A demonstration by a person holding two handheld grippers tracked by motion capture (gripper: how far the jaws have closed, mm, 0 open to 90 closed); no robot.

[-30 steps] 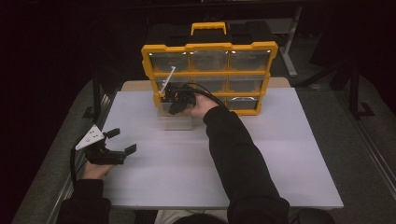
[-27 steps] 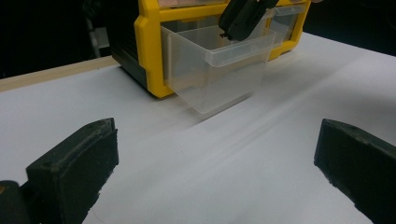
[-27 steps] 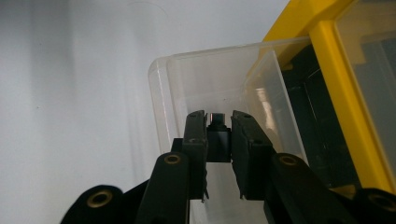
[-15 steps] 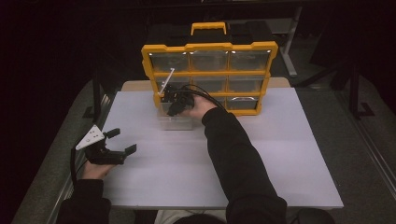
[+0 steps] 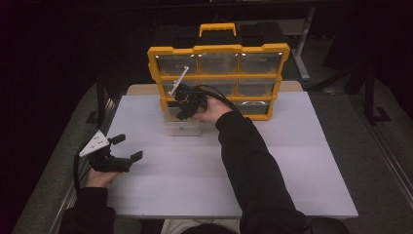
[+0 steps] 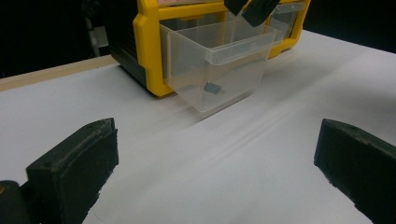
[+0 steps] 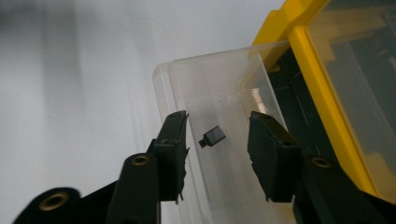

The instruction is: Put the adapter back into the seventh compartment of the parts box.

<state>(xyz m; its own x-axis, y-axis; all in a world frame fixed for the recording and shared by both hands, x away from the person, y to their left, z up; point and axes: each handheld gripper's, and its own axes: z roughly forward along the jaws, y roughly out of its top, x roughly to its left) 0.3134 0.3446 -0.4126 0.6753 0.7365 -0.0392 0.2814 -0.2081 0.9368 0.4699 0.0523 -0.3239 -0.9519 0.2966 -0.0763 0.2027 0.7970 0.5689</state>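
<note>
Lying loose on the floor of the pulled-out clear drawer [image 7: 219, 140]: small dark part [image 7: 212, 136], light, rigid, best pinched across flat sides. Right tool [image 7: 217, 154] just opening, empty; left tool [image 6: 215, 168] wide open, empty, over counter [image 5: 272, 161].

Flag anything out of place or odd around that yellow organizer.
One clear drawer at the bottom left of the yellow organizer is pulled out over the table, with a small dark part lying inside. The right gripper hangs over it, its jaws just opened. Nothing looks spilled or damaged.
</note>
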